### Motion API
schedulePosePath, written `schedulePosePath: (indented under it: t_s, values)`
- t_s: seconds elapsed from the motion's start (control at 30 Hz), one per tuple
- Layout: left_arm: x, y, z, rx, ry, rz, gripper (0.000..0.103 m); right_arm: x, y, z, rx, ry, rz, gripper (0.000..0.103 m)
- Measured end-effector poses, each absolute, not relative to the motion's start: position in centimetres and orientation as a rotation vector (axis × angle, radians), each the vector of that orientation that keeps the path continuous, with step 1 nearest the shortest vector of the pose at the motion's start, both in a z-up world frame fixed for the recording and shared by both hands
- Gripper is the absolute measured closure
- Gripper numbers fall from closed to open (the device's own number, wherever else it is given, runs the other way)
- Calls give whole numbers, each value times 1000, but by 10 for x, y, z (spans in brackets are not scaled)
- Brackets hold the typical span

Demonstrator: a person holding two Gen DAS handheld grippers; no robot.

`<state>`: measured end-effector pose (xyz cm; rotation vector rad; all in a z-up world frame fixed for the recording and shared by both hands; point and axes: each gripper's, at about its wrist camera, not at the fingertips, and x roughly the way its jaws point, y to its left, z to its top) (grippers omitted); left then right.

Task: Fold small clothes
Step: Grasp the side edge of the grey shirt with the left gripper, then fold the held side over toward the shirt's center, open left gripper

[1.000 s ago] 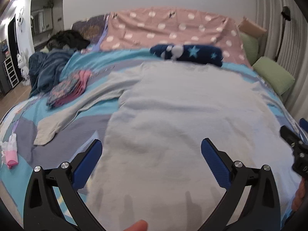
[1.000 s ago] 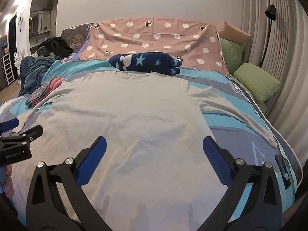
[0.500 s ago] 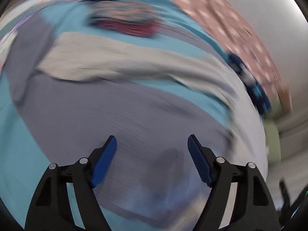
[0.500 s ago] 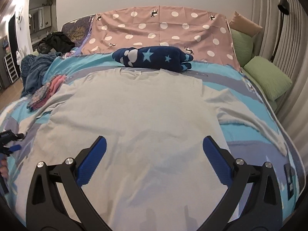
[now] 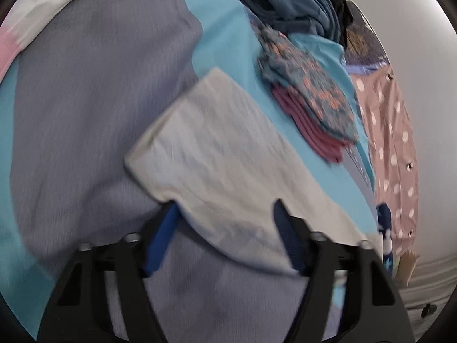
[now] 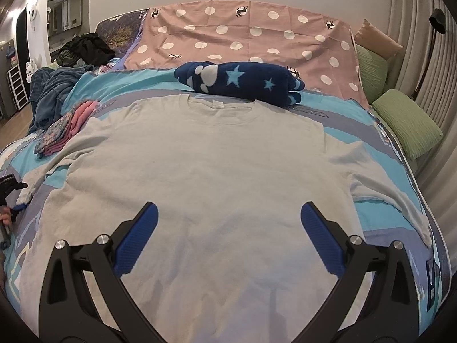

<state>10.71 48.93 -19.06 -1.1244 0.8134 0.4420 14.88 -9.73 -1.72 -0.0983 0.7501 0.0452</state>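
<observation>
A pale grey T-shirt (image 6: 205, 165) lies flat on the bed, neck toward the headboard, both sleeves spread out. My right gripper (image 6: 228, 214) is open and empty above the shirt's lower middle. My left gripper (image 5: 225, 208) is open at the shirt's left sleeve (image 5: 211, 154), its fingers astride the sleeve's near edge close to the cuff; the view is blurred. The left gripper also shows at the left edge of the right wrist view (image 6: 11, 188), by the sleeve end.
A stack of folded pink and floral clothes (image 5: 311, 105) lies beyond the sleeve. A blue heap (image 5: 285, 3) and white-pink gloves (image 5: 42, 8) lie further off. A navy star blanket (image 6: 240, 81), dotted pink sheet (image 6: 242, 34) and green pillows (image 6: 405, 120) sit at the headboard.
My left gripper swung left off the shirt body and came down at the left sleeve's cuff. My right gripper moved slightly toward the shirt's middle and stays open.
</observation>
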Motion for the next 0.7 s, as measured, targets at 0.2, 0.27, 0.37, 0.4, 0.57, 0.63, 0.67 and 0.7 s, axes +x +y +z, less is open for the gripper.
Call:
schedulePosePath:
  t_s: [0.2,0.27,0.37,0.4,0.57,0.63,0.67,0.7]
  values:
    - [124,492,-158,-1020,775,430,99,151,-104,-14,-73,745,64,2]
    - [131,470,-120,-901,722,393,98,150,-108,-11,-69,734,65,2]
    - [148,429,-69,-768,648,276,98,147,-115,-6,-52,722,74,2]
    - [155,408,-52,-717,629,229,98,147,-118,-5,-43,721,77,2]
    - [182,303,6,-539,561,-6,98,140,-141,-2,-11,708,69,2]
    - [187,263,16,-484,568,-71,98,136,-156,-2,13,701,59,2]
    - [188,253,16,-474,574,-89,98,134,-162,-3,26,698,55,2]
    - [190,235,16,-442,597,-123,98,131,-170,-4,39,696,52,2]
